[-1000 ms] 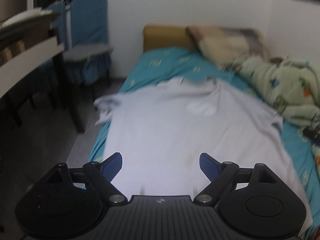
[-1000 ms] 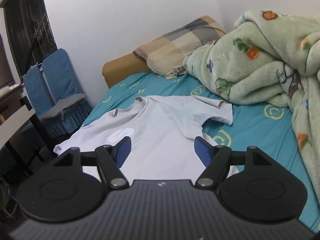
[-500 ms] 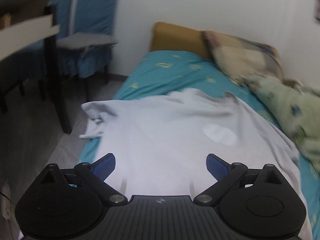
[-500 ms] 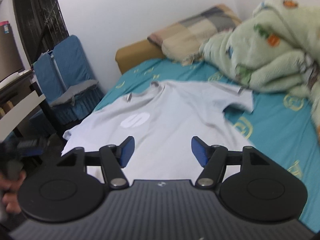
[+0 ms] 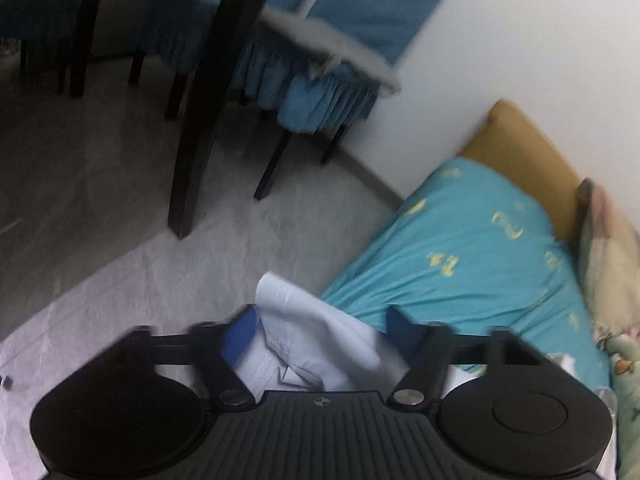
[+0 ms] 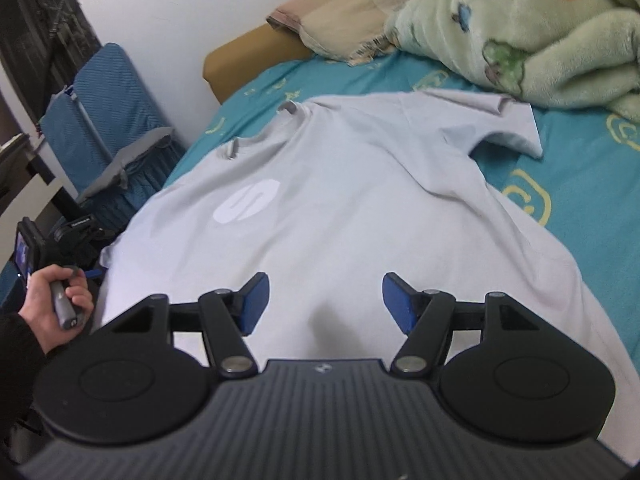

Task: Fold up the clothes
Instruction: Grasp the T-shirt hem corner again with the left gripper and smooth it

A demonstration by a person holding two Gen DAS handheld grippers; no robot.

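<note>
I have the pale T-shirt (image 6: 360,208) spread face up on the teal bed (image 6: 580,168), its left sleeve (image 5: 304,328) hanging over the bed's edge. My left gripper (image 5: 320,332) has that sleeve between its jaws, which have just been closing; I cannot tell if the pads press it yet. My right gripper (image 6: 324,300) hovers over the shirt's lower body, jaws apart and empty.

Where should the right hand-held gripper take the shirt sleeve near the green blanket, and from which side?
Probably the sleeve at its outer hem, coming from the bare teal sheet side, low and inward. It lies flat and spread, its hem edge free on the sheet; the blanket crowds its far edge.
</note>
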